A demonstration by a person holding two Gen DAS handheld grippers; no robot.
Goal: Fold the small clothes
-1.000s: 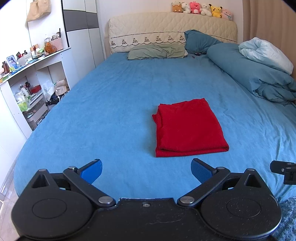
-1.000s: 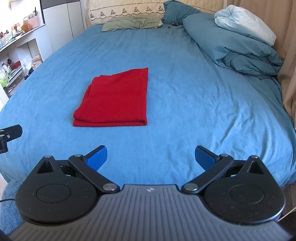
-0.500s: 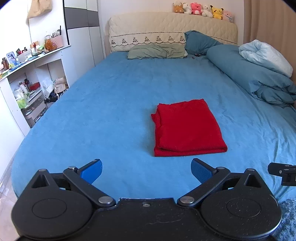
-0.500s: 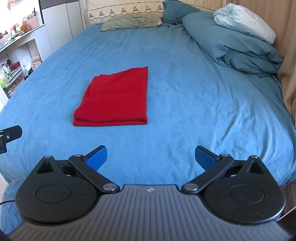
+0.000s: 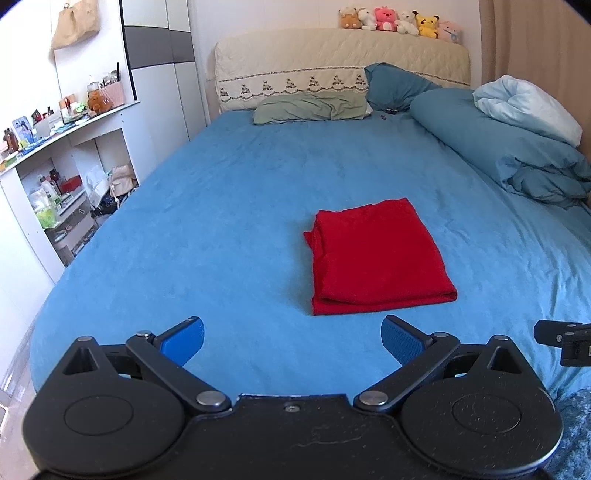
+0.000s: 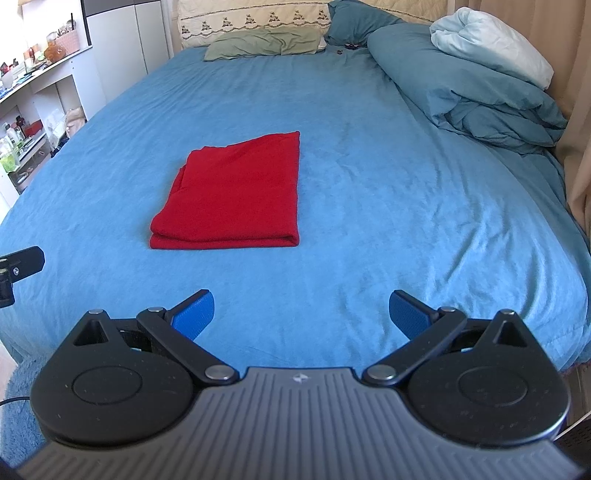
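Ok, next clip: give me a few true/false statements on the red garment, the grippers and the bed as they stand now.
1. The red garment lies folded on the blue bed sheet. True.
2. The left gripper is shut on the garment. False: it is open and empty, short of the cloth.
3. The right gripper is open and empty. True.
4. The garment rests against the green pillow. False: it lies well apart from it, nearer the grippers.
5. A bunched duvet lies on the bed's right side. True.

blue bed sheet (image 5: pixel 229 206); bunched duvet (image 5: pixel 517 155), green pillow (image 5: pixel 310 109), plush toys (image 5: pixel 399 20)
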